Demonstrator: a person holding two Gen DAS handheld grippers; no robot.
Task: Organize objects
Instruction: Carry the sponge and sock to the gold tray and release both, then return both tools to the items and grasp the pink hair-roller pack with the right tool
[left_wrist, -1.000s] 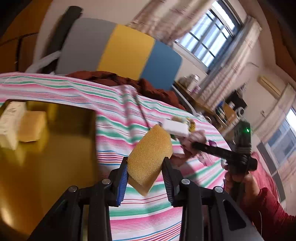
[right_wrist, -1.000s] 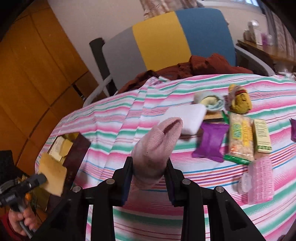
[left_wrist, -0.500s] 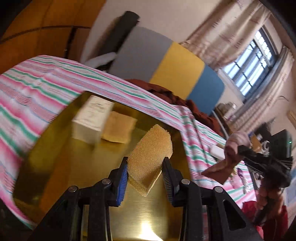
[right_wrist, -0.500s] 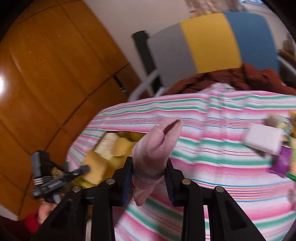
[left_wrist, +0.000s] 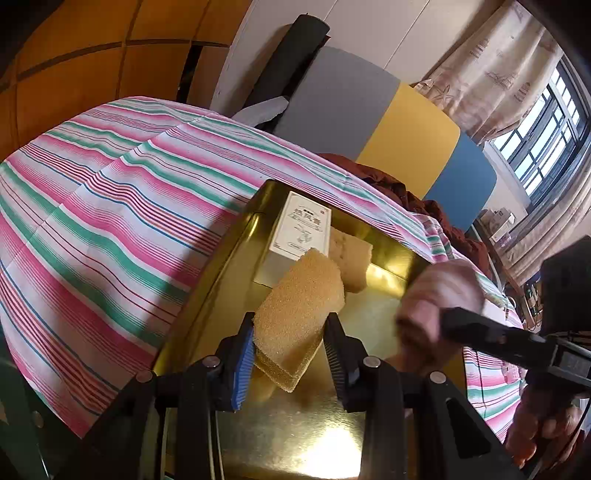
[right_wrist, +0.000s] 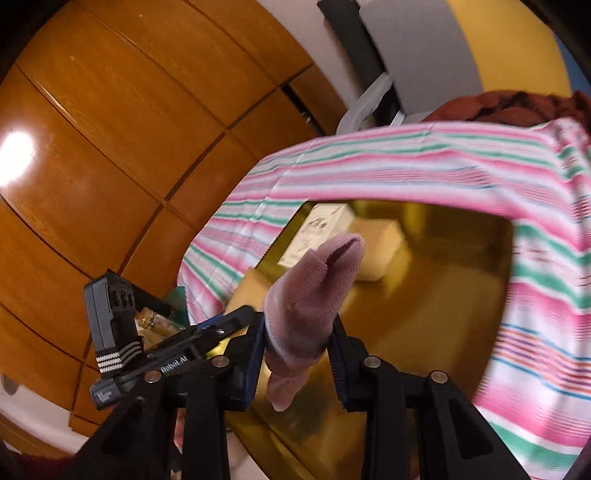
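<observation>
So far the tray (left_wrist: 236, 266) holds a box (left_wrist: 299, 236) and one sponge (left_wrist: 351, 258) at its far edge. My left gripper (left_wrist: 290, 354) clamps a second sponge (left_wrist: 299, 317), right gripper (right_wrist: 297, 362) clamps a sock (right_wrist: 310, 306); both over the tray, unreleased.

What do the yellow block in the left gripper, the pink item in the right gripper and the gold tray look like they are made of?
Yellow block: looks like open-cell foam sponge, matte, coarse pitted surface.
Pink item: soft knit fabric, probably a sock; it droops limply below the jaws and shows a hemmed opening.
Gold tray: likely metal with a polished gold finish; it mirrors the room's light, though coated plastic cannot be excluded.
</observation>
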